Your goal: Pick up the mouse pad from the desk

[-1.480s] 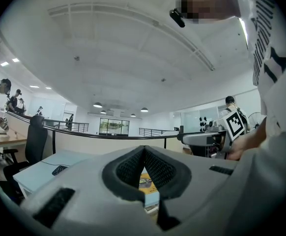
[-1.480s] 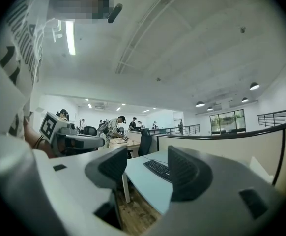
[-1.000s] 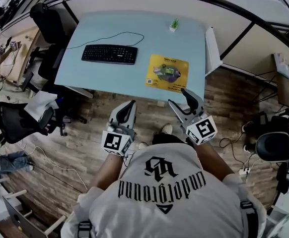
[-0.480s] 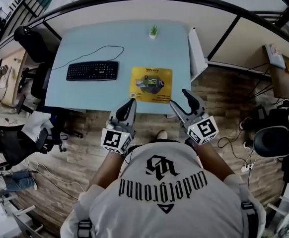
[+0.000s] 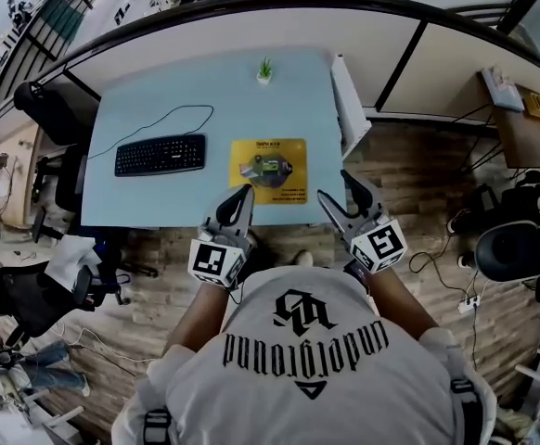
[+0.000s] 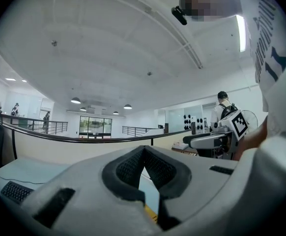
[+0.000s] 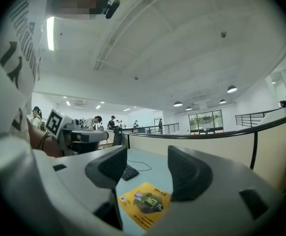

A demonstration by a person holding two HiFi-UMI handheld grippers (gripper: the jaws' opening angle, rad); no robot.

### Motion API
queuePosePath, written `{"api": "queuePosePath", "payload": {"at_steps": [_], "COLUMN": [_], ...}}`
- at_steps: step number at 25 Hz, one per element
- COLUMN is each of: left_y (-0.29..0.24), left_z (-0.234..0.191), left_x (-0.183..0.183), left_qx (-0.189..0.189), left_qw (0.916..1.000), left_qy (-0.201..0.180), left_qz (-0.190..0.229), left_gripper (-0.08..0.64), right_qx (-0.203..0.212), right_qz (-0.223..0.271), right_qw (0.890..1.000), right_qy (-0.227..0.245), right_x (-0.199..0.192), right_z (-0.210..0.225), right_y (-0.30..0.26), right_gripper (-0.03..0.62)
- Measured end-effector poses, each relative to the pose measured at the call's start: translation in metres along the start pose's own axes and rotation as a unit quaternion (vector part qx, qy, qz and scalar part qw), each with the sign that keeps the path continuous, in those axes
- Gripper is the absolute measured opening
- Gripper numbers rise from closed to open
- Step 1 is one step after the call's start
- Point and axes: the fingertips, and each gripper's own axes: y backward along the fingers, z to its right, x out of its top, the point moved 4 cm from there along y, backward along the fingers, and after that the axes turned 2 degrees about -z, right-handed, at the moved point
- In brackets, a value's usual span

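Note:
The yellow mouse pad [image 5: 268,170] with a printed picture lies flat near the front edge of the pale blue desk [image 5: 159,202]. It sits just ahead of and between my two grippers. My left gripper [image 5: 242,193] is shut and holds nothing, its tip over the desk's front edge left of the pad. In the left gripper view its pads meet at the left gripper [image 6: 144,149], and a yellow sliver of mouse pad [image 6: 150,211] shows below. My right gripper [image 5: 337,186] stands open and empty at the pad's right. Between the jaws of the right gripper [image 7: 147,166] the mouse pad [image 7: 145,204] shows farther off.
A black keyboard [image 5: 160,154] with a looping cable lies left of the pad; a small potted plant [image 5: 264,70] stands at the back. A white panel [image 5: 349,100] lines the desk's right edge. Black office chairs [image 5: 52,109] stand at the left on the wooden floor.
The desk has slid left in the head view. The pad, earlier ahead of the right gripper, now lies between both grippers. The jaws look the same.

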Motion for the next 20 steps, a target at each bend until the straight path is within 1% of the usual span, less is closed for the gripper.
{"api": "queuePosePath", "payload": {"at_steps": [4,8,13,17,20], "left_y": [-0.017,-0.034,-0.051,-0.062,-0.071], "left_z": [-0.004,-0.015,-0.045,-0.072,-0.092], "left_x": [-0.004,-0.004,-0.006,-0.011,-0.014], "left_qx": [-0.026,-0.052,-0.069,-0.084,-0.095], "left_qw": [0.9994,0.9984,0.9974,0.996,0.9949], "left_qy": [-0.02,-0.021,-0.016,-0.013,-0.01], "left_qz": [-0.008,-0.008,-0.016,-0.028,-0.033], "left_gripper": [0.008,0.008,0.008,0.008,0.008], "right_qx": [-0.018,-0.035,-0.048,-0.066,-0.081], "right_qz": [-0.002,-0.007,-0.018,-0.027,-0.042], "right_qw": [1.0,0.999,0.999,0.997,0.996], "right_qy": [-0.002,-0.005,-0.011,-0.016,-0.025], "right_x": [-0.001,-0.003,-0.008,-0.01,-0.018], "right_z": [0.007,0.013,0.02,0.023,0.025], "right_y": [-0.006,-0.019,-0.047,-0.072,-0.09], "right_gripper": [0.249,0.249,0.258,0.261,0.261]}}
